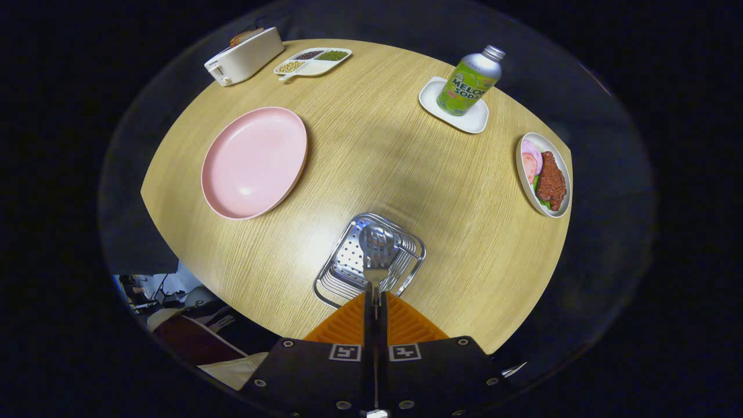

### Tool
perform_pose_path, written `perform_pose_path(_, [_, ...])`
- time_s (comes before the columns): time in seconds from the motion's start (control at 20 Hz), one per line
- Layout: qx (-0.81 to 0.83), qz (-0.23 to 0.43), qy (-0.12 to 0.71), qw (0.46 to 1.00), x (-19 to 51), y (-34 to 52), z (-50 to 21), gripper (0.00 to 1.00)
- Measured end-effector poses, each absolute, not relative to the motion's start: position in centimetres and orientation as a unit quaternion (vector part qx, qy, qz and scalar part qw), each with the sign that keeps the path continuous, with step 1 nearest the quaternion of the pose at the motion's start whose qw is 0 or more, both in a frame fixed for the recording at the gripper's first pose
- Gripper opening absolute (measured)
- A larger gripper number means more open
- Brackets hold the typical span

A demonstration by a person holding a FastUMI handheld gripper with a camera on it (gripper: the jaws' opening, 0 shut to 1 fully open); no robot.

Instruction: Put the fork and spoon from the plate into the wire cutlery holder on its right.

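Observation:
My gripper (376,297) is shut on the handle of a metal fork (377,252). The fork's tines point away from me and hang over the wire cutlery holder (338,273), which stands just ahead of the fingers on the wooden table. The holder has a perforated metal floor and wire sides. Something rounded and shiny lies behind the fork's head; I cannot tell whether it is the spoon. The pink plate (253,162) lies beyond the holder to its left, and nothing rests on it.
A white toaster (244,56) and a divided dish of beans (313,61) stand at the table's far left. A soda bottle (470,81) stands on a white coaster (479,121) far right. A plate of meat (545,174) lies to the right.

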State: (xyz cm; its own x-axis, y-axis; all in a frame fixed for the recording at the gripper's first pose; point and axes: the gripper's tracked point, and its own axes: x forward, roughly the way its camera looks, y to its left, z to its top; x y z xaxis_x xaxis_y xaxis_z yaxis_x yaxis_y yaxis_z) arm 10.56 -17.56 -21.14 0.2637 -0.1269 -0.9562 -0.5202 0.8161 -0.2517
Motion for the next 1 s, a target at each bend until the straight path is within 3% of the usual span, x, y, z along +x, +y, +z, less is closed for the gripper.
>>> perform_pose_path(0.4, [-0.247, 0.144, 0.585, 0.759, 12.2, -16.2, -20.9, 0.12])
perform_pose_path(0.45, [-0.246, 0.143, 0.579, 0.764, 12.5, -16.1, -20.5, 0.26])
perform_pose_path(0.5, [-0.240, 0.143, 0.571, 0.772, 12.7, -16.0, -20.0, 0.29])
perform_pose_path(0.75, [-0.165, 0.151, 0.498, 0.838, 14.1, -12.7, -15.4, 0.94])
perform_pose_path(1.0, [-0.092, 0.139, 0.367, 0.915, 16.5, -9.9, -7.0, 0.98])
